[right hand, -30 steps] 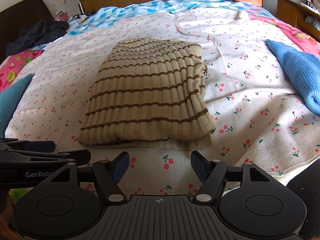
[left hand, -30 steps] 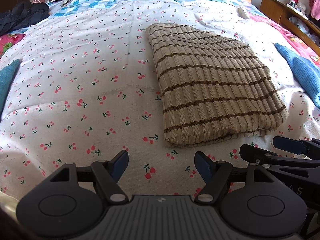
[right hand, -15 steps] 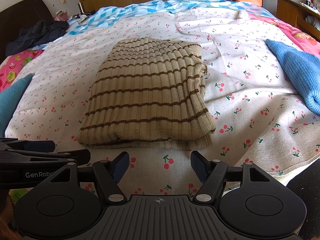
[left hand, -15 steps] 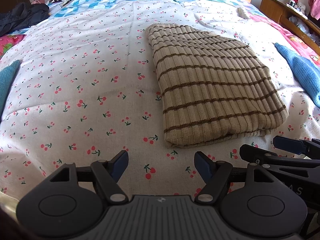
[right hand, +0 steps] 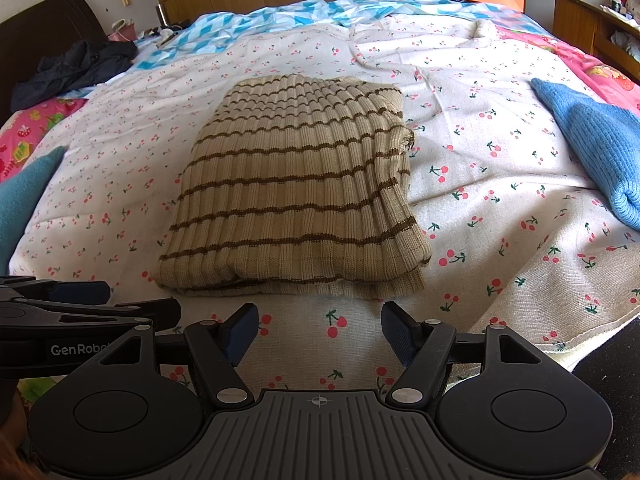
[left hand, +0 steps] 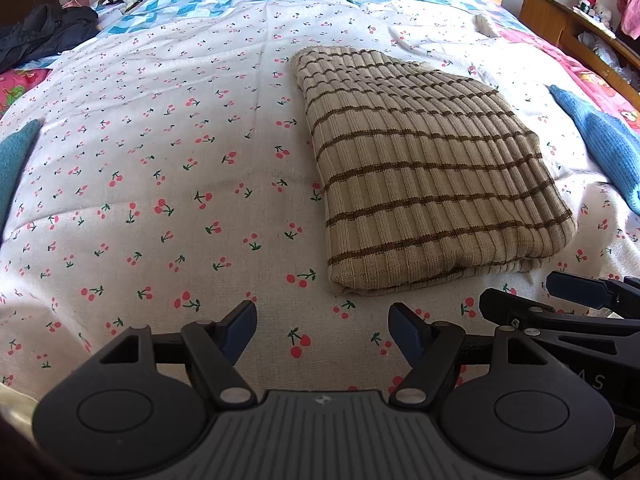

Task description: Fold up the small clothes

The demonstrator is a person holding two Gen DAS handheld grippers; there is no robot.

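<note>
A beige ribbed sweater with brown stripes (left hand: 424,176) (right hand: 296,196) lies folded into a thick rectangle on the cherry-print sheet (left hand: 160,168) (right hand: 500,184). My left gripper (left hand: 322,330) hovers open just in front of the sweater's near left corner, with only sheet between its blue pads. My right gripper (right hand: 316,330) is open too, just short of the sweater's near edge and holding nothing. Each gripper shows in the other's view: the right gripper (left hand: 552,300) at the lower right, the left gripper (right hand: 104,300) at the lower left.
A blue knit garment (left hand: 604,148) (right hand: 600,148) lies to the right of the sweater. A teal cloth (left hand: 16,160) (right hand: 24,196) sits at the left edge. Dark clothing (right hand: 76,68) is piled far left. The sheet's edge (right hand: 568,340) falls off at the near right.
</note>
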